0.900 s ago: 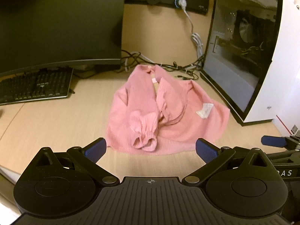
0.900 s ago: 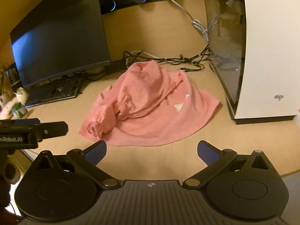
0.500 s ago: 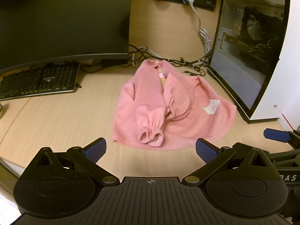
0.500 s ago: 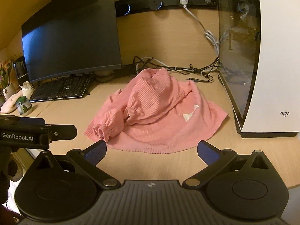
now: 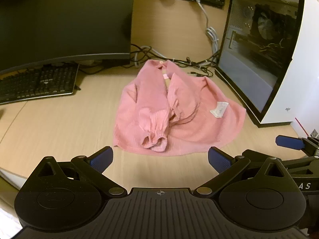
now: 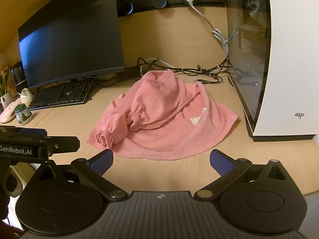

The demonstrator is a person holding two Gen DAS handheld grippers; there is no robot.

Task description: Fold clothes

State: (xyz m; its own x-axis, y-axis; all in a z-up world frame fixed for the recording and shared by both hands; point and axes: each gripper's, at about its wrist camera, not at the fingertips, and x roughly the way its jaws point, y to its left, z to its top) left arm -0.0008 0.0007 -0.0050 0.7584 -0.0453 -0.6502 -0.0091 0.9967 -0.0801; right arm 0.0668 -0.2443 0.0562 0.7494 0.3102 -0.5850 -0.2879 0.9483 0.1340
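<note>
A pink ribbed cardigan [image 5: 179, 111] lies crumpled on the wooden desk [image 5: 59, 123], sleeves bunched over its middle, a white label [image 5: 219, 109] showing on its right side. In the right wrist view the same cardigan [image 6: 163, 115] spreads across the desk's centre. My left gripper [image 5: 159, 159] hovers open just short of the hem, nothing between its blue fingers. Held open too, my right gripper [image 6: 161, 160] sits near the front hem. Each gripper shows at the edge of the other's view.
A dark monitor [image 5: 59, 20] and black keyboard [image 5: 37, 81] stand at the back left. A white PC case [image 5: 279, 55] with a glass panel blocks the right. Tangled cables [image 5: 179, 59] run behind the cardigan. A small jar [image 6: 23, 116] sits far left.
Both cameras have risen and drawn back slightly, so the cardigan sits further up in view. The garment has not moved and both grippers stay open.
</note>
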